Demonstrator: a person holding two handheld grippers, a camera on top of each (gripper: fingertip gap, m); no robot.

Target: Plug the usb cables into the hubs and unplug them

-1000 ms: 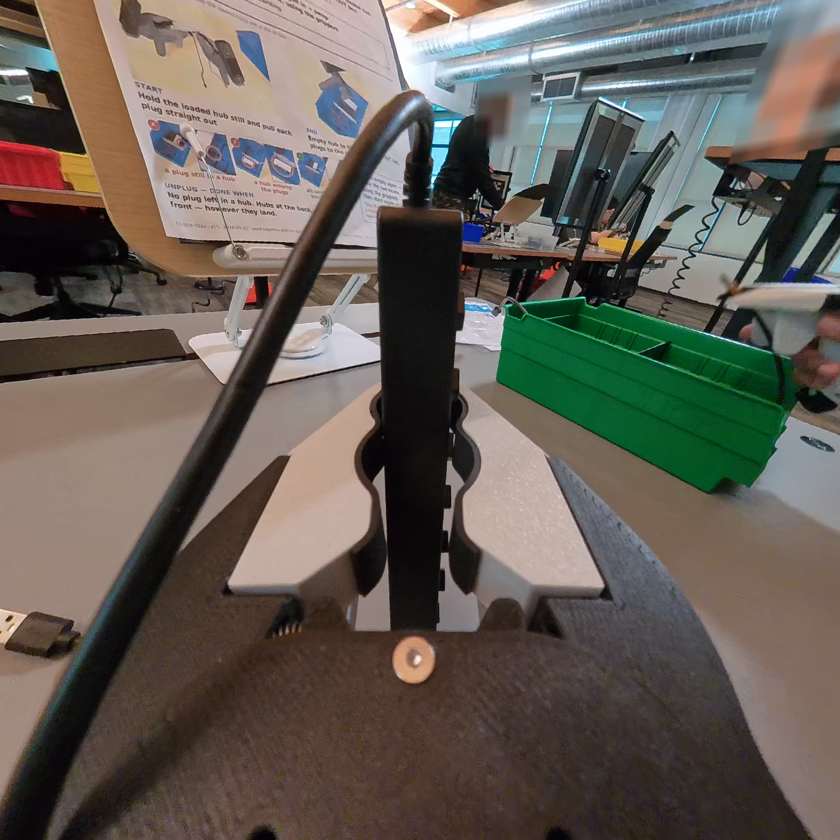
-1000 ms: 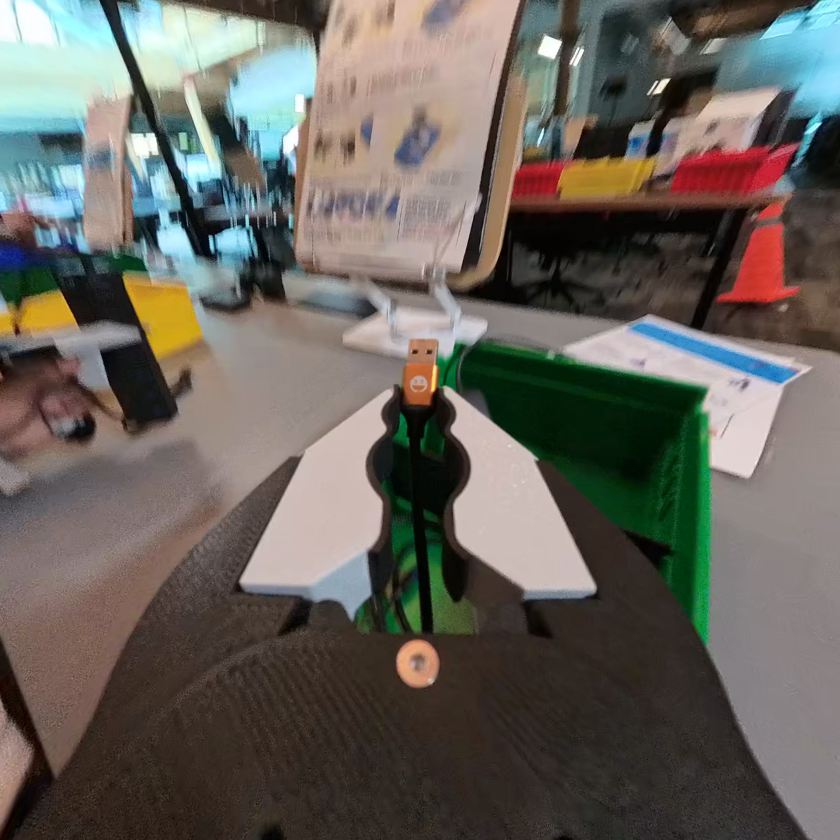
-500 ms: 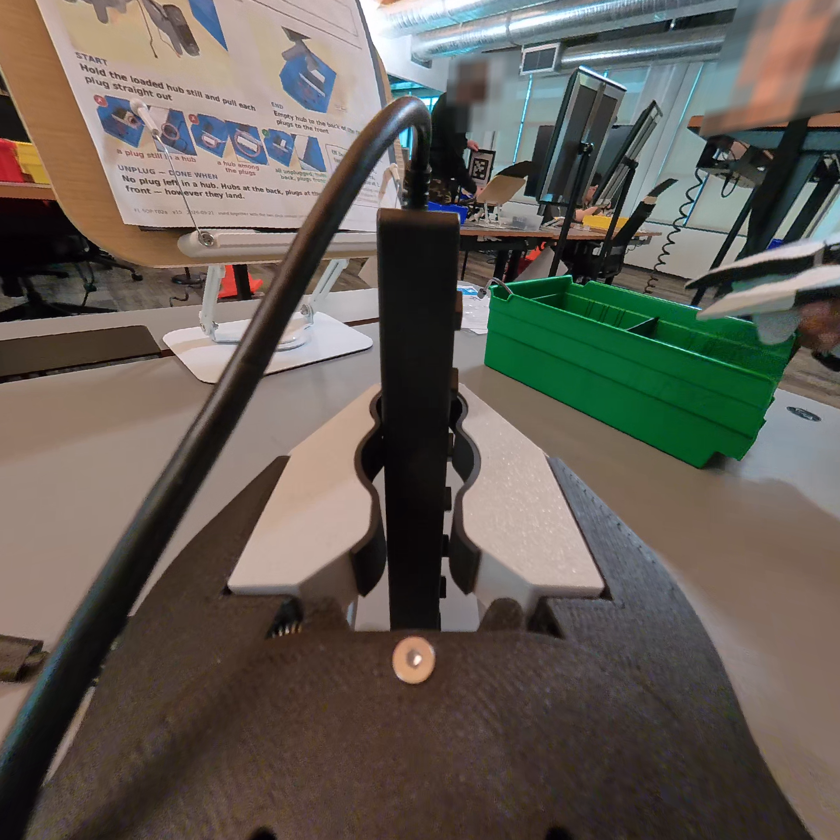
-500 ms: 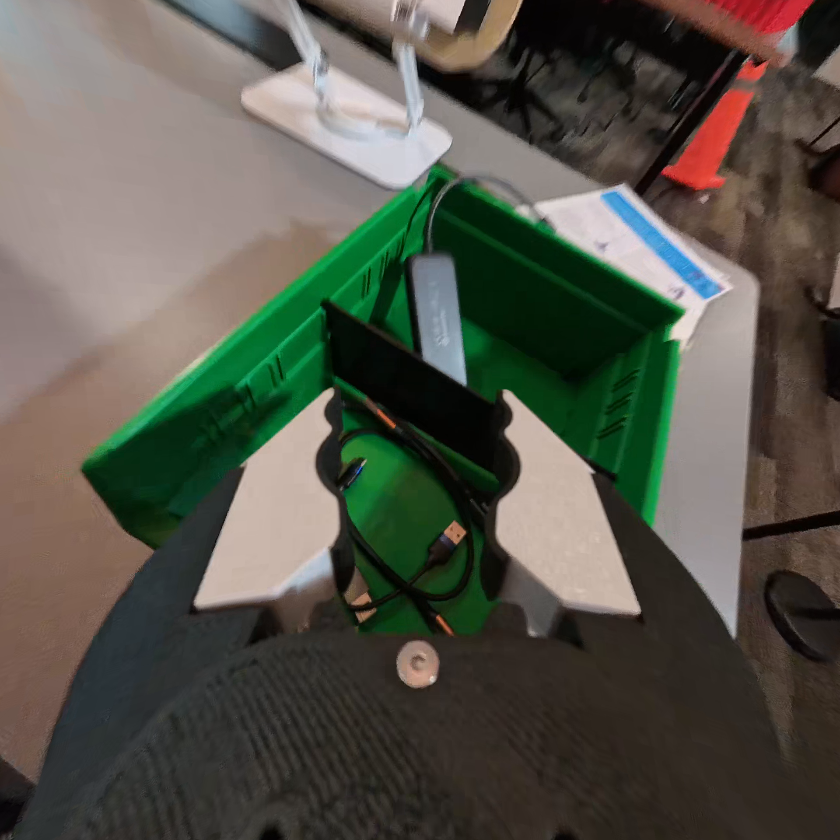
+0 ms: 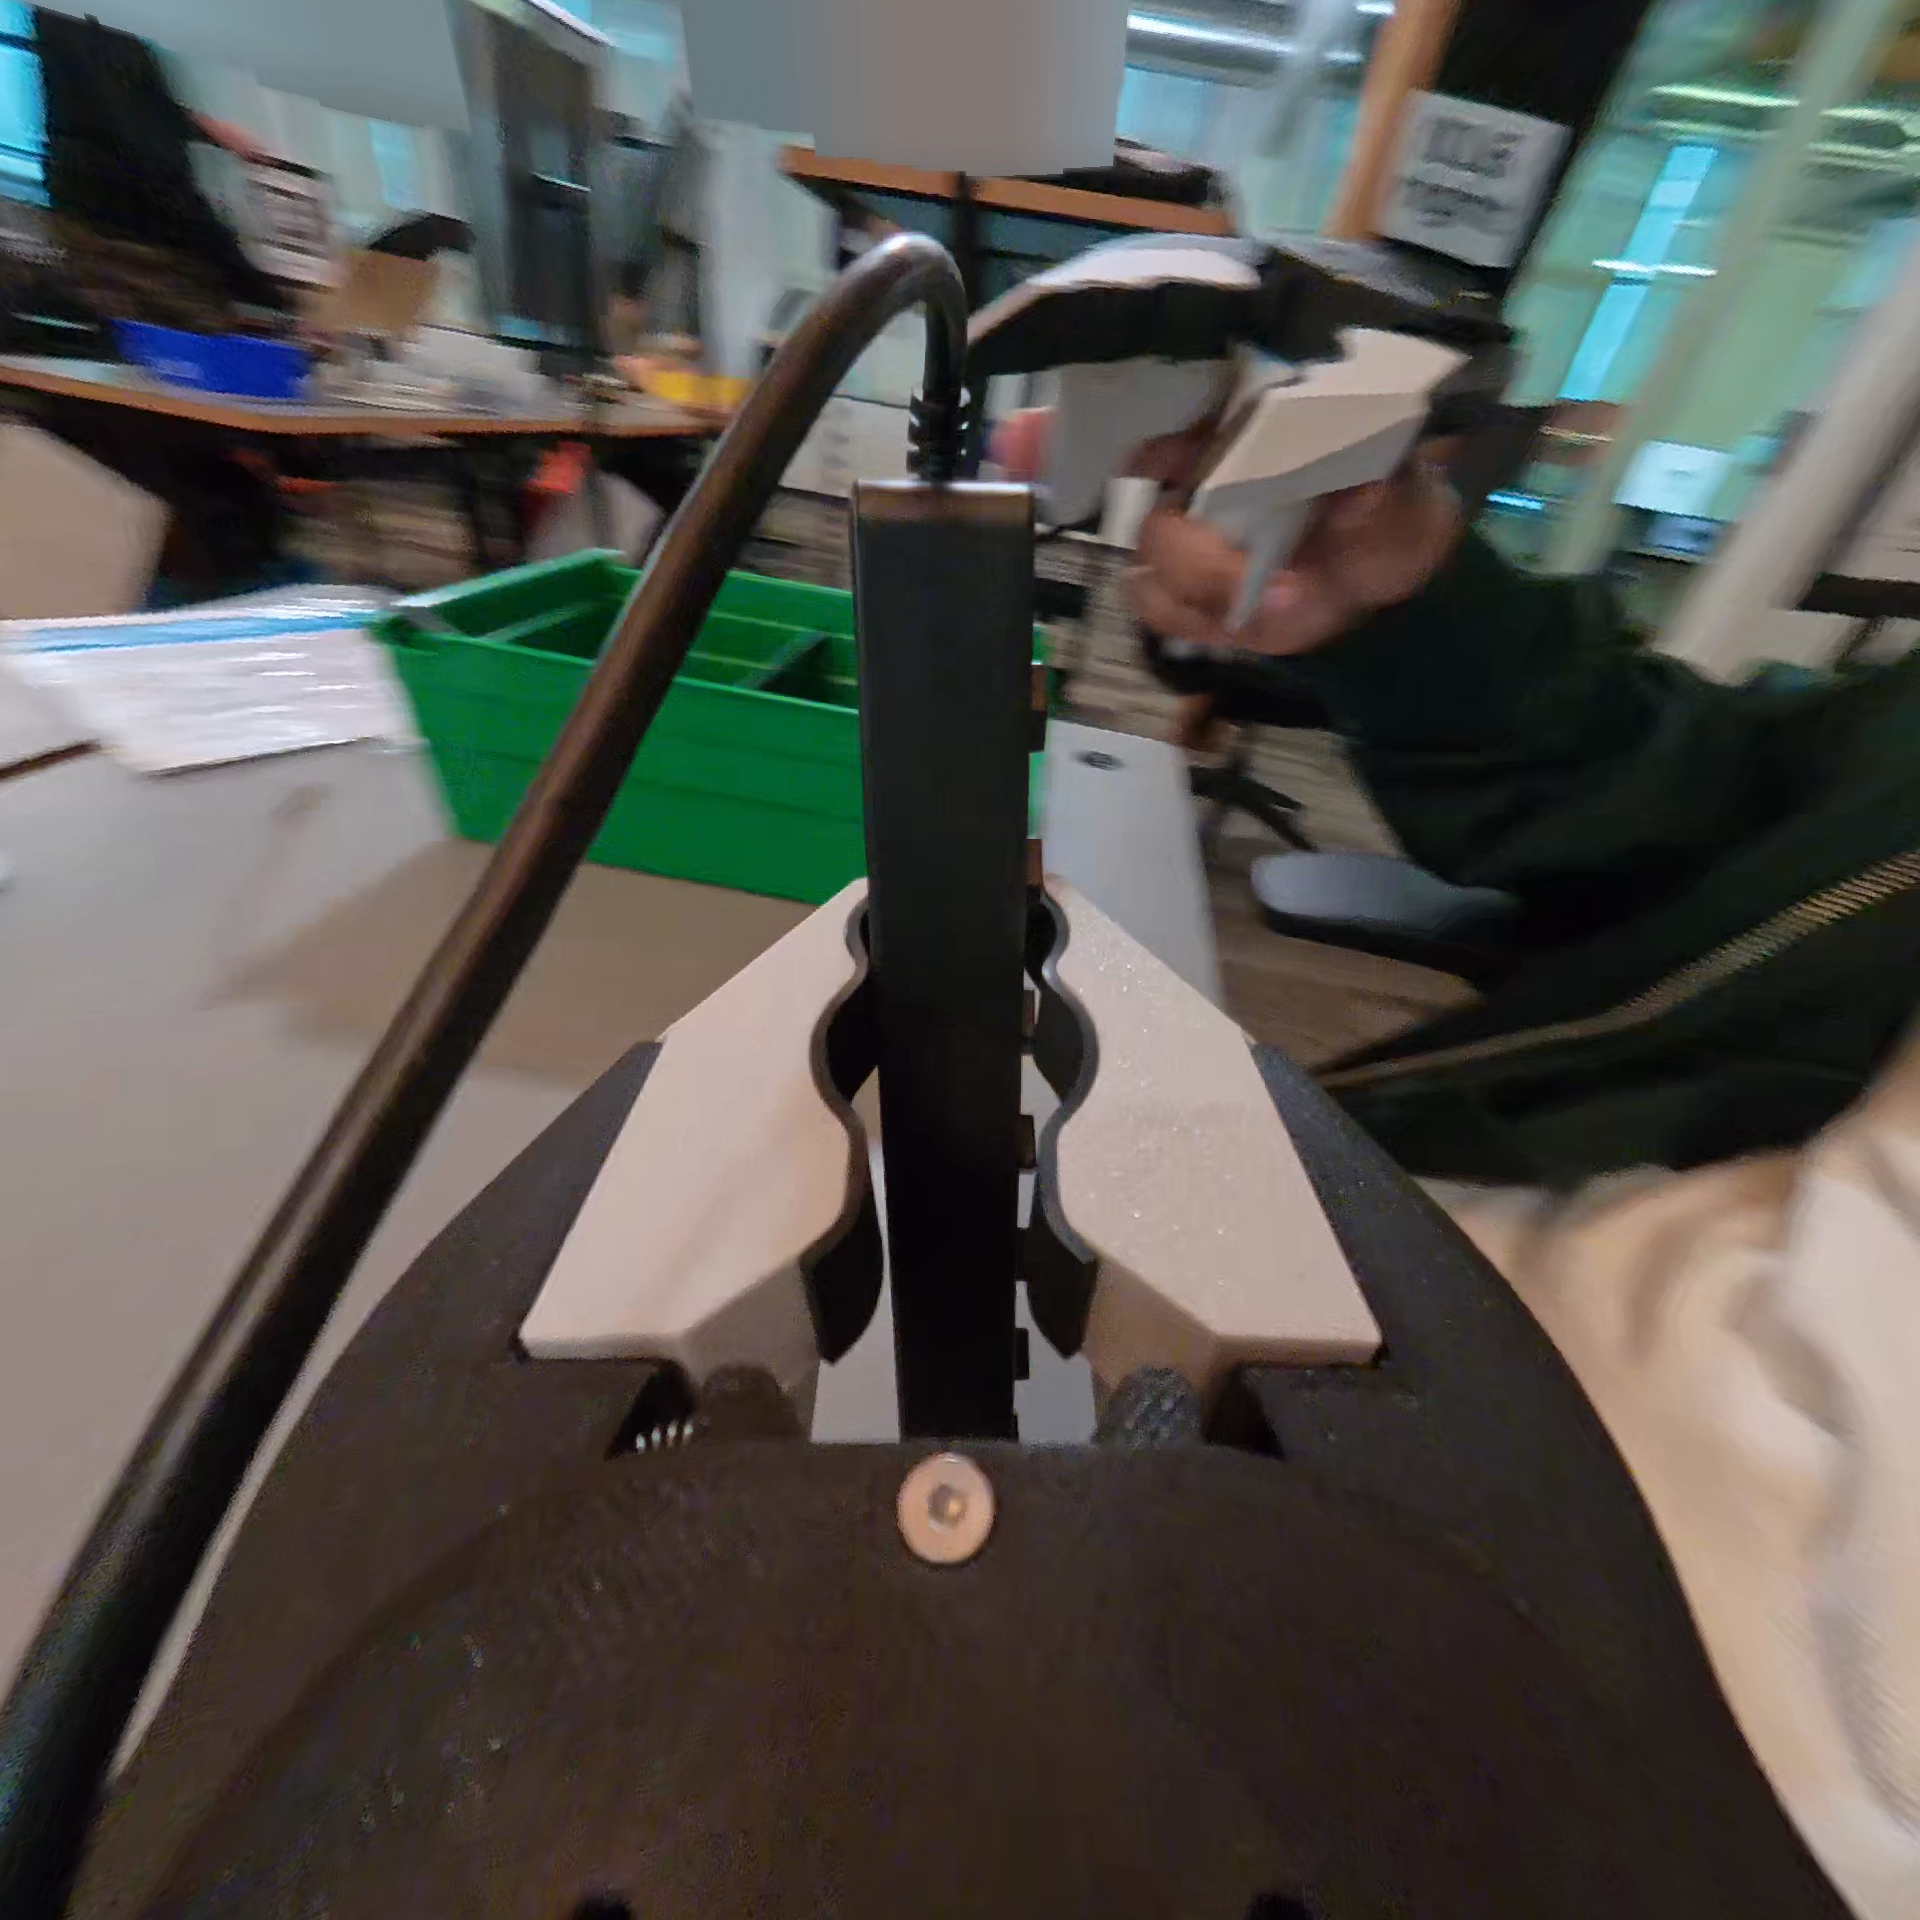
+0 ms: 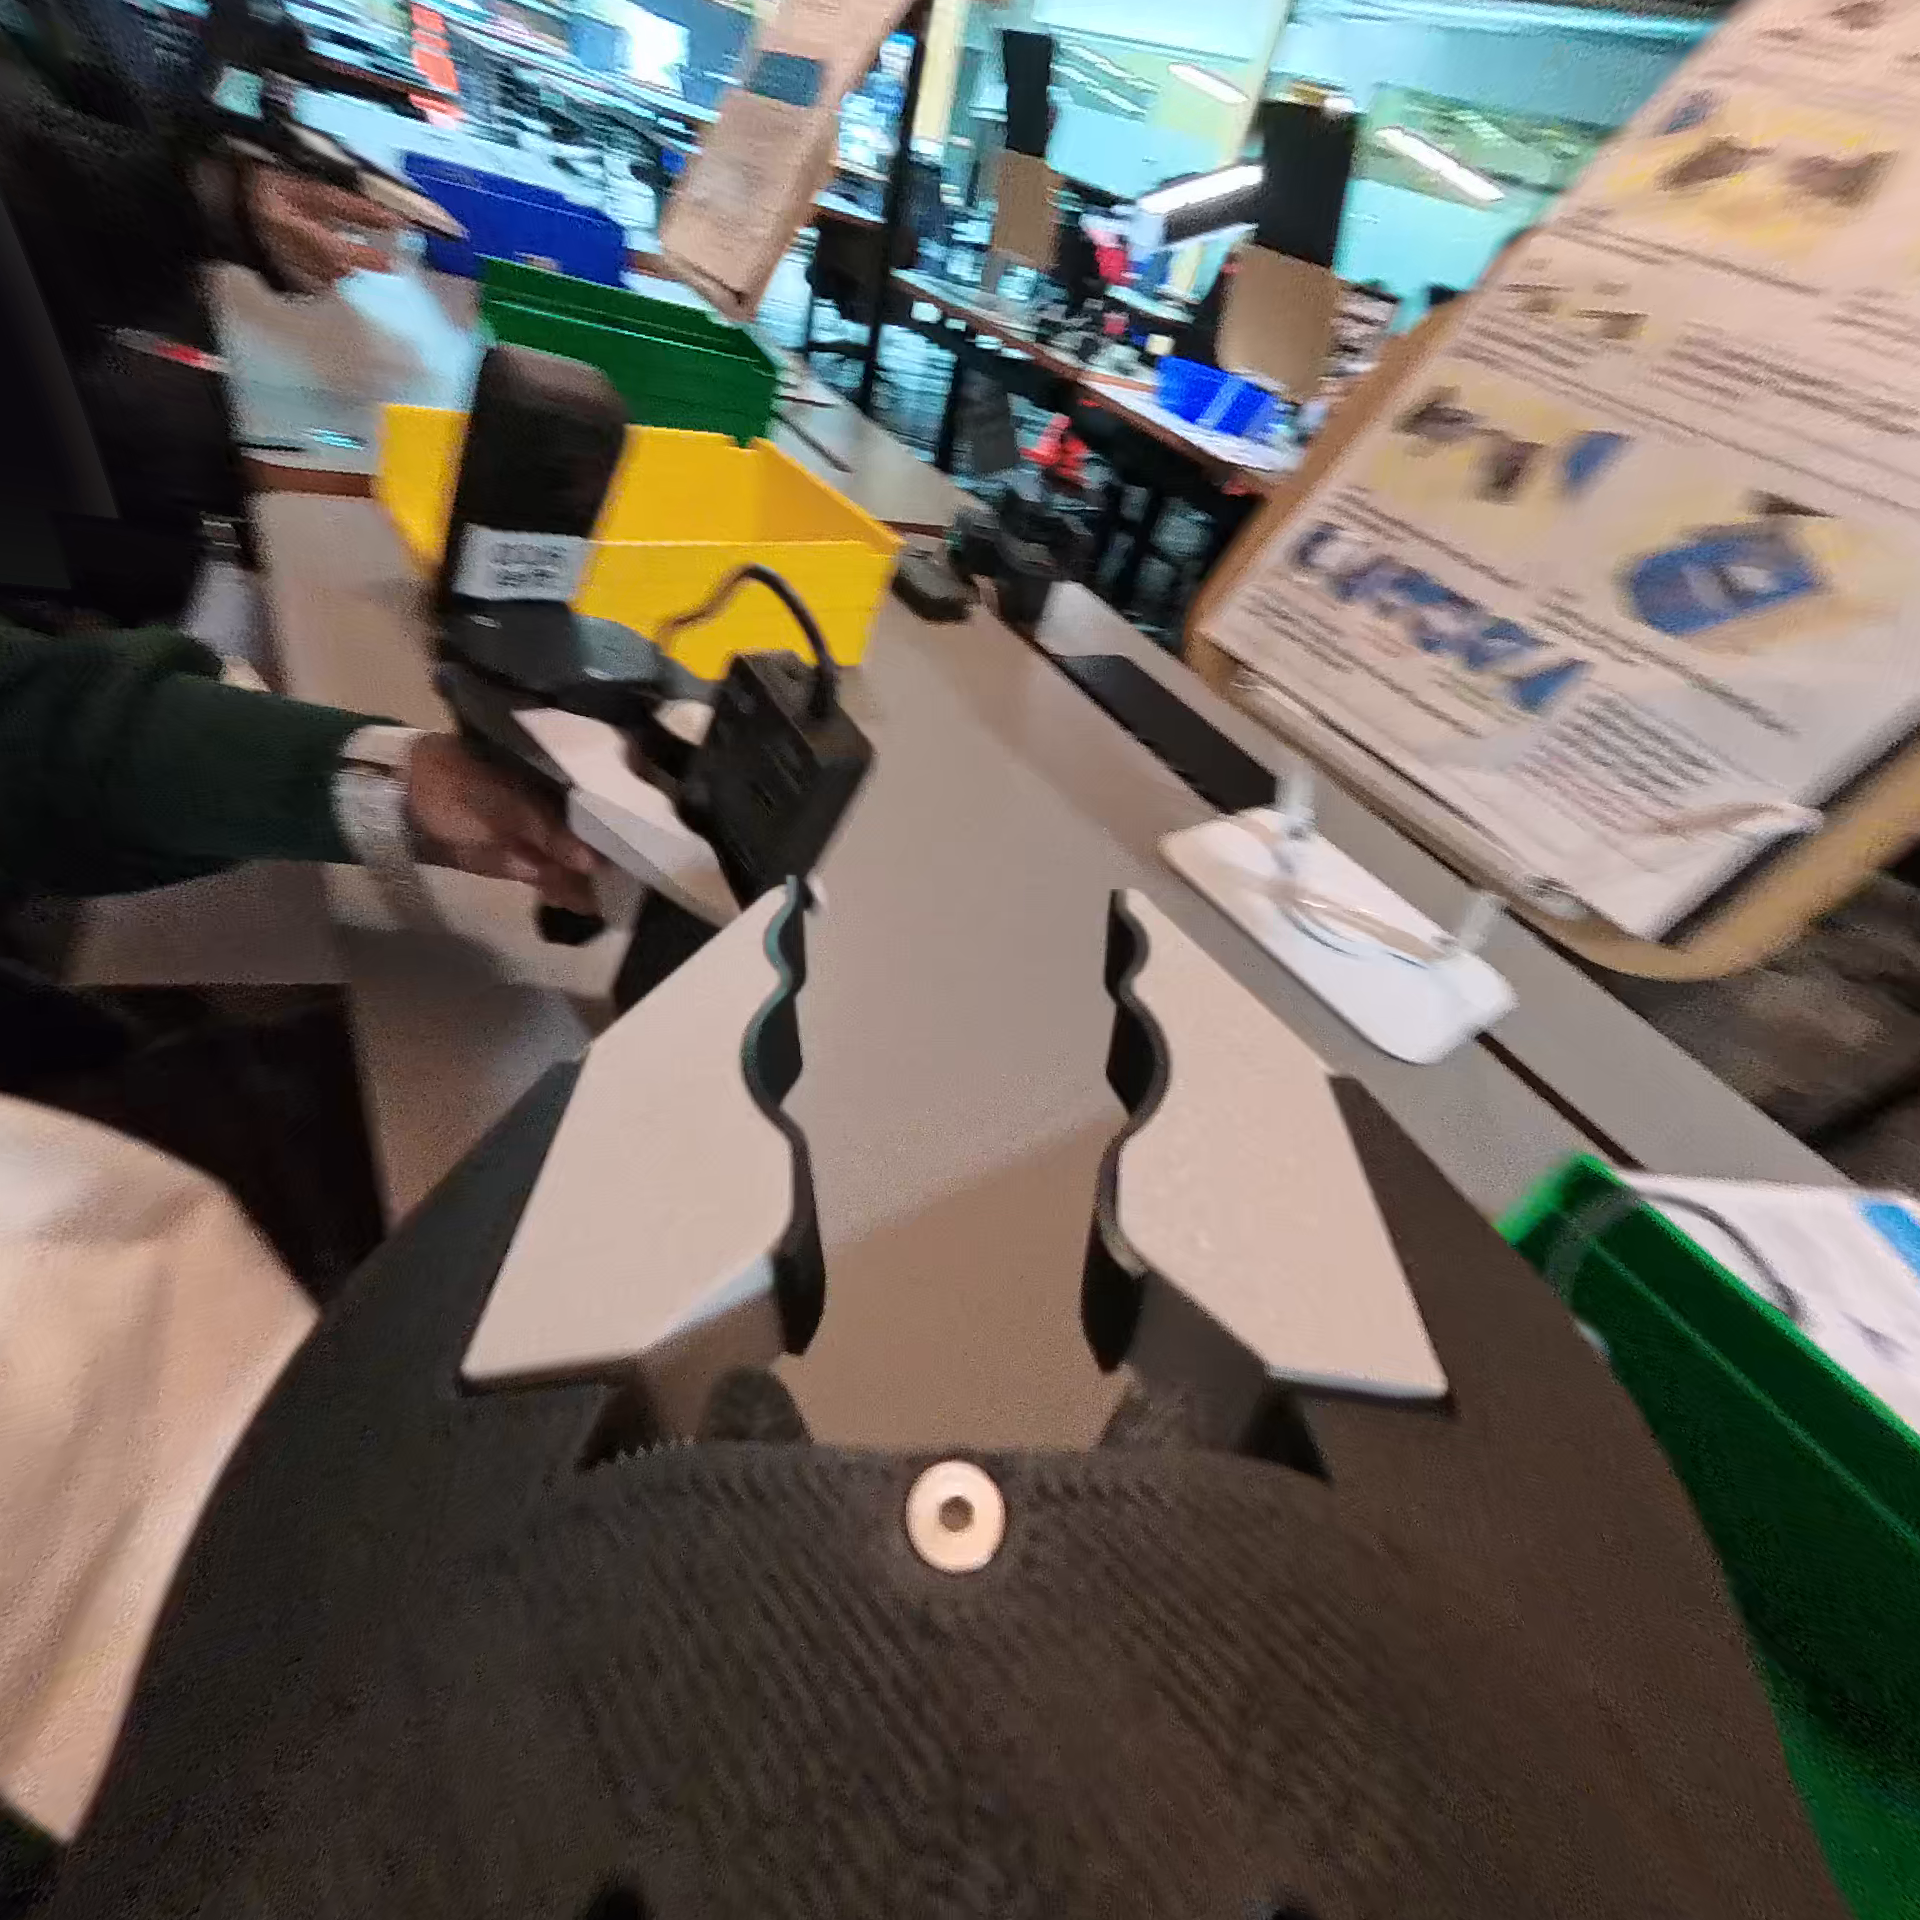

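Left gripper is clamped on a black USB hub, which stands upright between its pale fingers with the hub's own thick black cable arching out of the top end and sweeping down to the left. Right gripper is spread wide with nothing between its fingers, only bare grey table showing through the gap. From here the main risk, as I judge it, is that the hub twists or slides in the left grip when a plug is pushed in or pulled out, since it is pinched only along its narrow sides and the stiff cable drags on its top. A second risk is that the right gripper returns without a plug, or takes one crookedly, so it meets the port at an angle and jams; both views are motion-blurred, which suggests fast swings that make such misalignment more likely. In the right wrist view the hub sits ahead and to the left of the open fingers, held out over the table by the left gripper, apart from the right fingertips. The green bin stands behind the hub in the left wrist view, and its corner lies close at the lower right of the right gripper; I cannot see any loose USB cable in these views.
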